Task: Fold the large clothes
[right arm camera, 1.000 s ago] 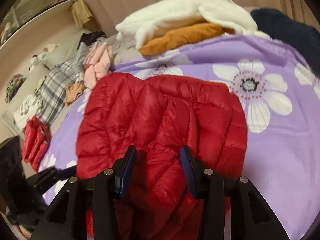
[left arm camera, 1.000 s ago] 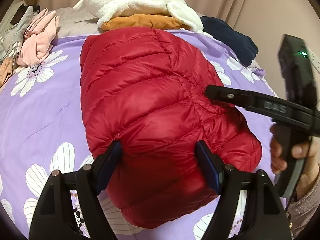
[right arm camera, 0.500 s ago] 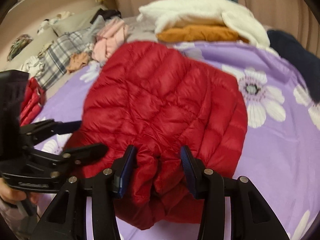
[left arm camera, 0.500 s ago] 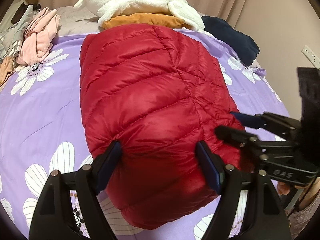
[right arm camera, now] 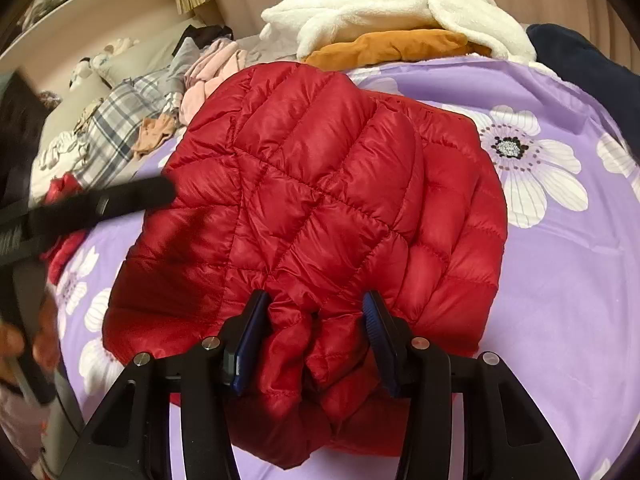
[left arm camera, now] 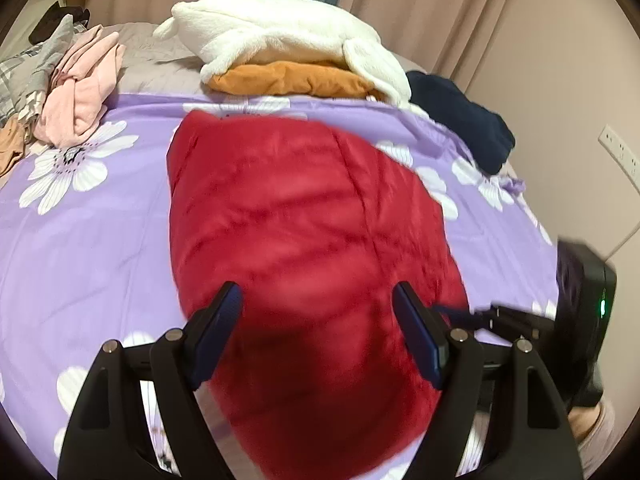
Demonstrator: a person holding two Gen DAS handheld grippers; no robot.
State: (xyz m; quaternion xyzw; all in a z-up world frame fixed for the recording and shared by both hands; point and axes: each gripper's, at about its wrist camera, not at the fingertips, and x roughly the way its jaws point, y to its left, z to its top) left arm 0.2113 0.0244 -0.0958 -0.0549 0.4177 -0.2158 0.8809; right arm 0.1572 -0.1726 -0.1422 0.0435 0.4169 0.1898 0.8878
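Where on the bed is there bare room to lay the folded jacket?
Bare purple sheet lies left of the red jacket, below the pink clothes. In the right wrist view, more lies right of the jacket. The far edge is crowded: white fleece, orange garment, navy garment.

Motion blurs the red jacket (left arm camera: 304,248), hiding its quilting from the left wrist.
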